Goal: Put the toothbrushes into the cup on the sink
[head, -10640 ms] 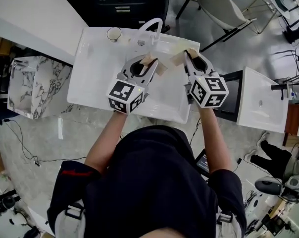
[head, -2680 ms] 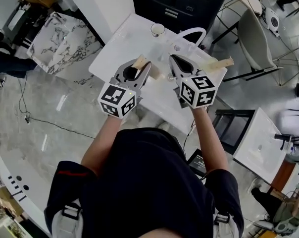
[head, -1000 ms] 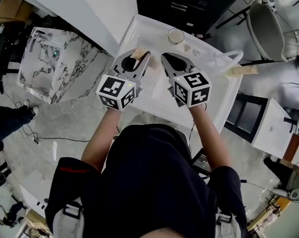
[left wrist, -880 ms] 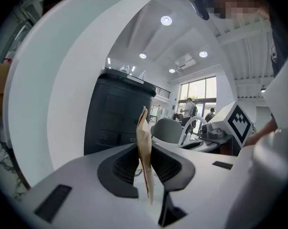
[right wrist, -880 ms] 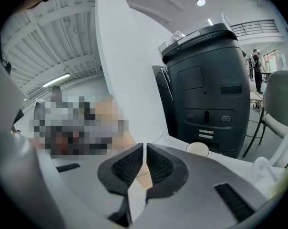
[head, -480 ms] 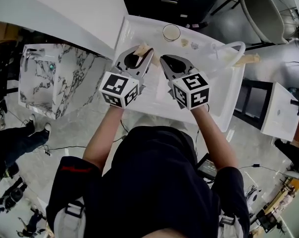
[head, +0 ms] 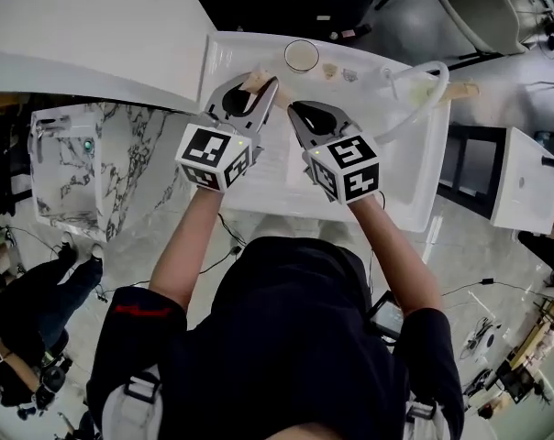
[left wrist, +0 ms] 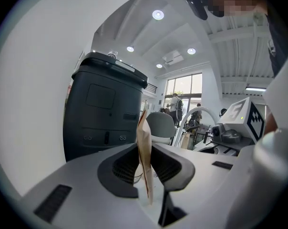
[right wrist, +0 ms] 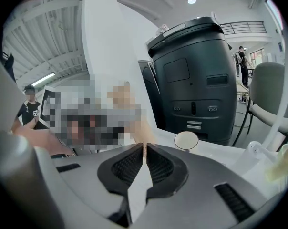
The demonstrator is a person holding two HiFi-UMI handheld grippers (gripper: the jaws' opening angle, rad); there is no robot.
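Pinching toothbrush: left gripper (left wrist: 145,165) jaws clamped on the paper-wrapped toothbrush (left wrist: 143,137), which pokes out past the tips.
Left arm: stretched over sink (head: 415,181), roughly level, tips near cup (head: 301,55).
Right gripper (right wrist: 144,157): jaws pressed together, empty, tilted down, beside the left.
Cup: upright on sink's back rim.
Second toothbrush (head: 460,90): on the right rim, past faucet (head: 424,76).

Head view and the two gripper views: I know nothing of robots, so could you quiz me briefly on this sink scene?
1. True or false: the left gripper grips a tan packet.
2. Which one is shut on nothing? A) the left one B) the right gripper
3. Fill in: the cup stands on the ____'s rim, left of the faucet in the head view.
Key: 1 true; 2 B; 3 sink.
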